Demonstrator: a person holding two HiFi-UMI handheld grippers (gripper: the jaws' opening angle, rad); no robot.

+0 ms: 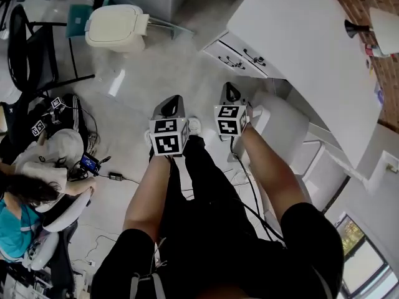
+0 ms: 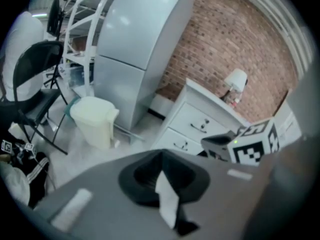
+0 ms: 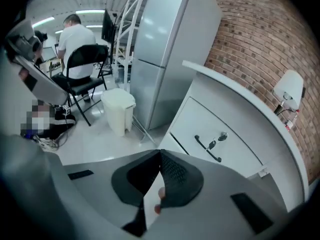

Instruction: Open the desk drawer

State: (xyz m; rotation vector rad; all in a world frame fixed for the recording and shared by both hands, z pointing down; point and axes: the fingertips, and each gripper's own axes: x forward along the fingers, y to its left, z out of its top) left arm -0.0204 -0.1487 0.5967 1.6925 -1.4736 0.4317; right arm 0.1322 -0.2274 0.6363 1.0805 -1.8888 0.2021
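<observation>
The white desk (image 1: 299, 36) runs along the upper right of the head view. Its two drawer fronts (image 1: 242, 56) face the floor space, each with a dark handle. My left gripper (image 1: 173, 103) and right gripper (image 1: 230, 90) hang side by side over the floor, short of the drawers and touching neither. In the left gripper view the left gripper (image 2: 161, 156) is shut and empty, with the drawers (image 2: 196, 126) ahead to the right. In the right gripper view the right gripper (image 3: 160, 154) is shut and empty. The drawer handle (image 3: 207, 148) with a key beside it lies ahead.
A white lidded bin (image 1: 115, 27) stands on the floor left of the desk, beside a tall grey fridge (image 2: 140, 49). A black chair (image 1: 31, 48) and a person low on the floor (image 1: 31, 192) with cables are at the left. A white seat (image 1: 283, 126) sits by the desk.
</observation>
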